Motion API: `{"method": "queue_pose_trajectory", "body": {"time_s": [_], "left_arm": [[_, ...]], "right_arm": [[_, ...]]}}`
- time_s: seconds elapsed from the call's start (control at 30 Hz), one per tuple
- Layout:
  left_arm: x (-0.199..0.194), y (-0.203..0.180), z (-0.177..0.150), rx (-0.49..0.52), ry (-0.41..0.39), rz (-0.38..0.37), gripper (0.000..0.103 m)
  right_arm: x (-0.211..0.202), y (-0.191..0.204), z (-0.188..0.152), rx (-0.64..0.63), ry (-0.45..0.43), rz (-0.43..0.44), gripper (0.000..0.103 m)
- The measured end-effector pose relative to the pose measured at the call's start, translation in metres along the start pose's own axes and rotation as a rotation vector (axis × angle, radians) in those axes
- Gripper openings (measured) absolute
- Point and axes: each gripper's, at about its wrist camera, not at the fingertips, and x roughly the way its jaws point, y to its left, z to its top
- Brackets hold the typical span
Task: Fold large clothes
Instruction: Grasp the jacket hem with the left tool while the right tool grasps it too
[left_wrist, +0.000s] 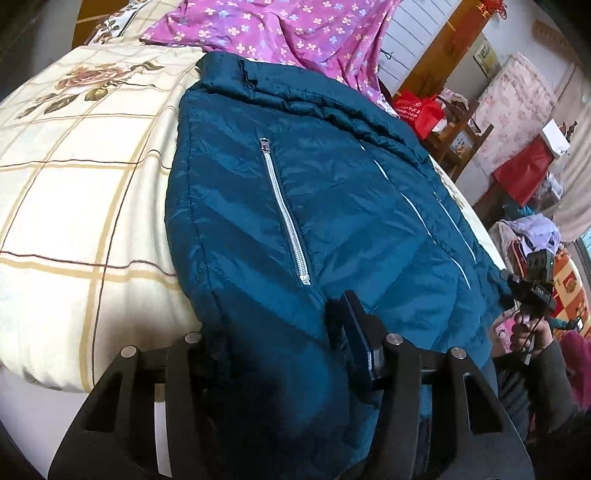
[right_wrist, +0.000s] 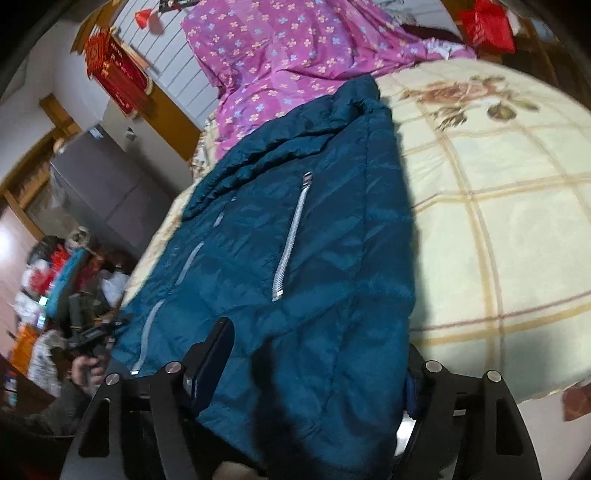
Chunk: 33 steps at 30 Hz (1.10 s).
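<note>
A teal padded jacket (left_wrist: 295, 206) lies flat on the bed, collar far, hem near me, with silver pocket zippers (left_wrist: 286, 218). It also shows in the right wrist view (right_wrist: 295, 266). My left gripper (left_wrist: 280, 343) straddles the jacket's near hem corner; one finger (left_wrist: 356, 328) shows on top, the other is hidden under the fabric. My right gripper (right_wrist: 317, 369) straddles the other hem corner, with one finger (right_wrist: 214, 354) on top. Each jaw stands wide with fabric between the fingers; I cannot tell whether either is pinching. The other gripper shows small in each view (left_wrist: 535, 291) (right_wrist: 88, 332).
The bed has a cream checked quilt with rose prints (left_wrist: 81, 177). A purple floral blanket (left_wrist: 288, 33) is heaped at the far end. Cluttered furniture and red bags (left_wrist: 421, 110) stand beside the bed. A grey cabinet (right_wrist: 107, 192) stands on the other side.
</note>
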Motion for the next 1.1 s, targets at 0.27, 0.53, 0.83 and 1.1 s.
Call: {"method": "queue_pose_trajectory", "body": {"time_s": [0.27, 0.53, 0.83, 1.1], "left_arm": [[0.001, 0.004, 0.001, -0.007, -0.005, -0.016, 0.056], [0.002, -0.014, -0.004, 0.007, -0.037, 0.081, 0.064], [-0.001, -0.002, -0.004, -0.114, -0.07, 0.069, 0.063], [-0.002, -0.006, -0.007, -0.116, -0.075, 0.169, 0.036]], "right_arm": [[-0.002, 0.001, -0.004, 0.015, -0.013, 0.016, 0.075], [-0.001, 0.006, -0.005, -0.002, -0.005, -0.027, 0.073], [-0.002, 0.007, -0.01, -0.045, -0.048, -0.183, 0.036], [0.009, 0.029, -0.013, -0.188, -0.034, -0.334, 0.032]]}}
